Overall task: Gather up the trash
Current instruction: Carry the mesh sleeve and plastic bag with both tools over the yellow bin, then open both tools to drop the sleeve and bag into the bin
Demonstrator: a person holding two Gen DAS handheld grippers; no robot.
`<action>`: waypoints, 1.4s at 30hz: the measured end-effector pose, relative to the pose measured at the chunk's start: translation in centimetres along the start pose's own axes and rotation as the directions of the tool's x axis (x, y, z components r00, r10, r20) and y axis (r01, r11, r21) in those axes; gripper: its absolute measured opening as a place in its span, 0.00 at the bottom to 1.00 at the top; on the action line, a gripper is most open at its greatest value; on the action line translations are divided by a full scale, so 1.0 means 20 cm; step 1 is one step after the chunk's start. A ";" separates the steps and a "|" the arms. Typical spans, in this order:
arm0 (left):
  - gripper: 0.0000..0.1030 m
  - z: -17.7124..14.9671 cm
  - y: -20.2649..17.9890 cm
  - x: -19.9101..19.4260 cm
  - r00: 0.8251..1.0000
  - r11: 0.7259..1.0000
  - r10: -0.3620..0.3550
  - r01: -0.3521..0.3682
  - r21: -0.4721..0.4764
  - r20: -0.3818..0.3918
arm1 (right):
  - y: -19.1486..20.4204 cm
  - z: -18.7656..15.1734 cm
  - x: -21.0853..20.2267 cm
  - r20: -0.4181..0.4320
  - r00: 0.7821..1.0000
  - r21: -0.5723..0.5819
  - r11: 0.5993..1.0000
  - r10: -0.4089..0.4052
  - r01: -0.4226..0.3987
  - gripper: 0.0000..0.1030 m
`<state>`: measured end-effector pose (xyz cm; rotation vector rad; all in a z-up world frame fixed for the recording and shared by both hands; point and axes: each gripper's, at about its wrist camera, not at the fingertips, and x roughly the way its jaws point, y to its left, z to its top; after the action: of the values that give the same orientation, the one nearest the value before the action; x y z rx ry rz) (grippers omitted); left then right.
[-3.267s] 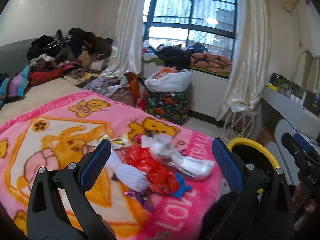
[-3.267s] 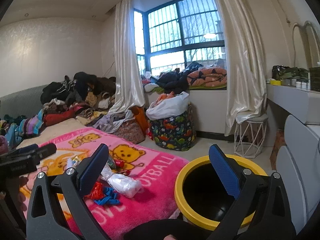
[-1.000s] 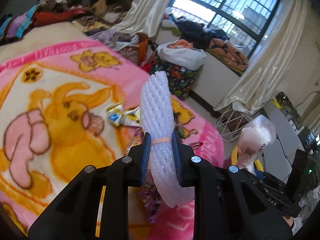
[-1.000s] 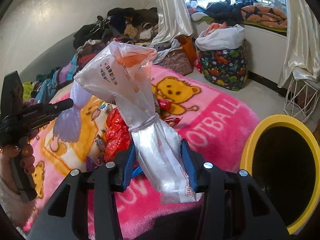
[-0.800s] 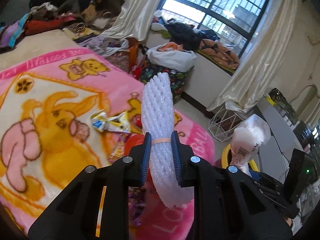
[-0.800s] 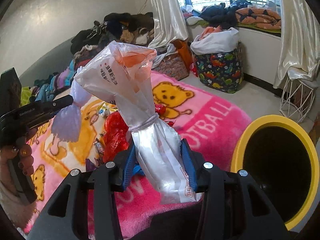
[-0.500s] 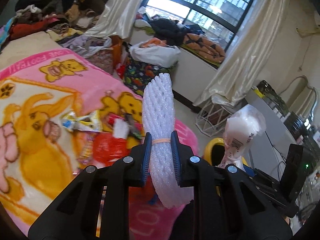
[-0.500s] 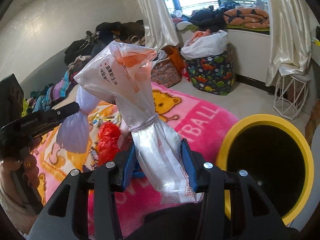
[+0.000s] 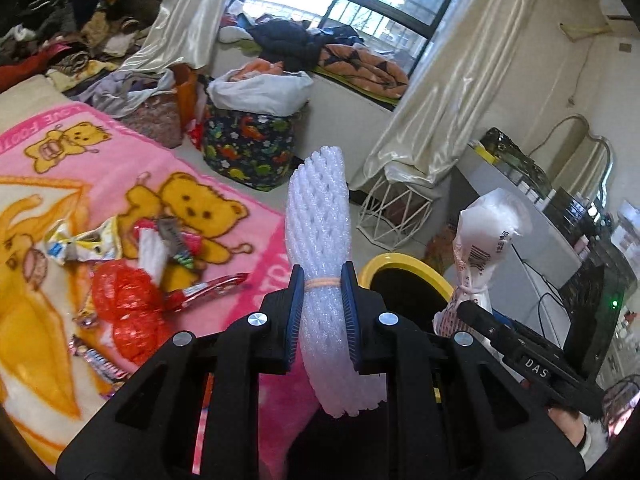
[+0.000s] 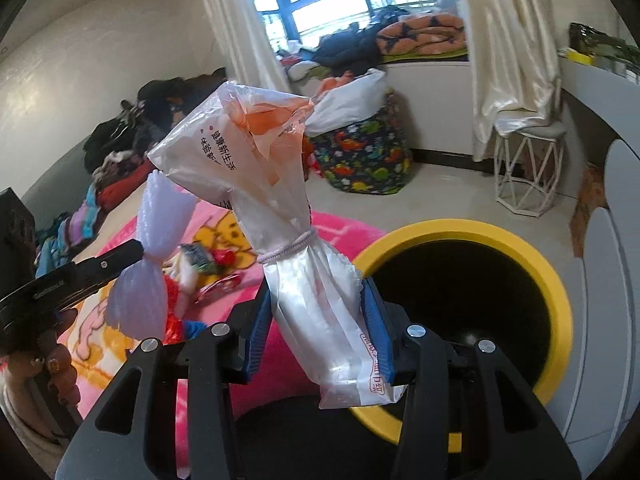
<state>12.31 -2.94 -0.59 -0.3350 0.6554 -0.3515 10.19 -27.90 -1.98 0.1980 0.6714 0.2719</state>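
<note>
Left wrist view: left gripper jaws clamp one foam net; right gripper jaws clamp one plastic bag.

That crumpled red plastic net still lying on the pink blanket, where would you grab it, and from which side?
Probably the raised, puffed-up middle of the red plastic net, coming from above with the jaws straddling the bunch. It lies in a loose heap on the pink blanket, so it has no firm edge, and wrappers crowd its far side; a sideways approach would likely catch those or the fleece.
</note>
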 end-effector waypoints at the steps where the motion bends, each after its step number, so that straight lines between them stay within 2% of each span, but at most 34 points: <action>1: 0.13 0.00 -0.02 0.01 1.000 1.000 -0.004 0.004 0.005 -0.002 | -0.02 0.00 -0.01 0.006 1.000 0.008 1.000 -0.008 0.008 0.40; 20: 0.13 0.00 -0.38 0.28 0.994 0.990 -0.092 0.097 0.106 -0.052 | -0.37 -0.03 -0.15 0.053 0.991 0.194 0.975 -0.123 0.110 0.41; 26: 0.13 -0.03 -0.48 0.40 0.989 0.980 -0.106 0.121 0.155 -0.103 | -0.48 -0.05 -0.16 0.044 0.987 0.266 0.955 -0.152 0.135 0.41; 34: 0.14 -0.07 -0.56 0.59 0.976 0.971 -0.117 0.151 0.185 -0.183 | -0.60 -0.08 -0.13 0.020 0.989 0.336 0.933 -0.143 0.128 0.41; 39: 0.15 -0.07 -0.58 0.70 0.966 0.966 -0.121 0.167 0.195 -0.227 | -0.64 -0.07 -0.09 0.007 0.992 0.364 0.924 -0.127 0.115 0.46; 40: 0.18 -0.07 -0.57 0.72 0.963 0.966 -0.123 0.171 0.193 -0.240 | -0.64 -0.07 -0.09 0.005 0.993 0.372 0.922 -0.121 0.111 0.48; 42: 0.31 -0.07 -0.55 0.76 0.961 0.969 -0.113 0.162 0.185 -0.252 | -0.66 -0.08 -0.07 0.006 0.995 0.397 0.913 -0.104 0.093 0.61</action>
<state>20.26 -19.37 -5.21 -0.1417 0.8276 -0.5956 10.43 -40.60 -5.89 0.5544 0.7027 0.0320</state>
